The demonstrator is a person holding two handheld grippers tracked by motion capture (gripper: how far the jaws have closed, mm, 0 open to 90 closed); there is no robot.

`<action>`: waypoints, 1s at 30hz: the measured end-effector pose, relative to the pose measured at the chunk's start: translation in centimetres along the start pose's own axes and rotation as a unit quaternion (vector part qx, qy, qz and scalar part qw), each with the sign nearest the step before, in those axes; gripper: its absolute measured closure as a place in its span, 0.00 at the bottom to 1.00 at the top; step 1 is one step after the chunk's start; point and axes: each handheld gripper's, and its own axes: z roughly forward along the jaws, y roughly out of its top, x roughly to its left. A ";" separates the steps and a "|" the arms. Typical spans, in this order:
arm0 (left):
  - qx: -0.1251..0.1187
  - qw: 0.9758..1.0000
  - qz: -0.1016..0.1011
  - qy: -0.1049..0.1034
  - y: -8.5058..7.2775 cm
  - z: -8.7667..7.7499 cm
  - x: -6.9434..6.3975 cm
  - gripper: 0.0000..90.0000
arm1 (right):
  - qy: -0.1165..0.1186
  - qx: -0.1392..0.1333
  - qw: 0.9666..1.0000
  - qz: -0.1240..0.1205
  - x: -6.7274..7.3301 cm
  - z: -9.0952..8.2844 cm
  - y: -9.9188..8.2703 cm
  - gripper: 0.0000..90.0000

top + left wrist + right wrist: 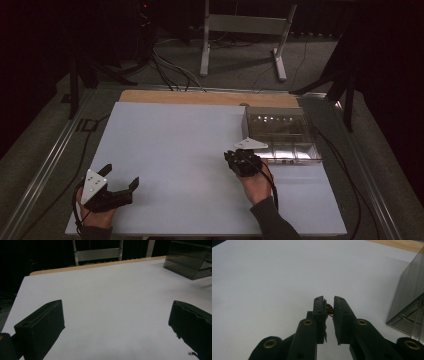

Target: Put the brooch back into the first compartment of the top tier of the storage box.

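Note:
My right gripper hovers low over the white table, just left of a clear plastic box. In the right gripper view its jaws are shut on a small brown-gold object, which peeks out between the pads. It is too small to identify. The clear plastic box stands close on the right of those jaws. My left gripper rests near the table's front left corner. It is open wide, and bare table shows between the jaws.
The clear plastic box has compartments and sits at the table's right side. A wooden strip runs along the far edge. Metal rails flank the table, and a stand's legs and cables lie on the floor beyond.

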 end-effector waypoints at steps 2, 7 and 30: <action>0.000 1.000 0.000 0.000 0.0 0.0 0.0 0.01 | 0.000 -0.001 1.000 -0.001 0.0 0.0 0.1 0.91; 0.000 1.000 0.000 0.000 0.0 0.0 0.0 0.01 | 0.000 -0.003 1.000 -0.003 0.0 -0.2 0.4 0.91; 0.001 1.000 0.000 0.000 0.0 0.0 0.0 0.01 | -0.004 -0.013 1.000 -0.007 -0.5 -0.8 1.7 0.90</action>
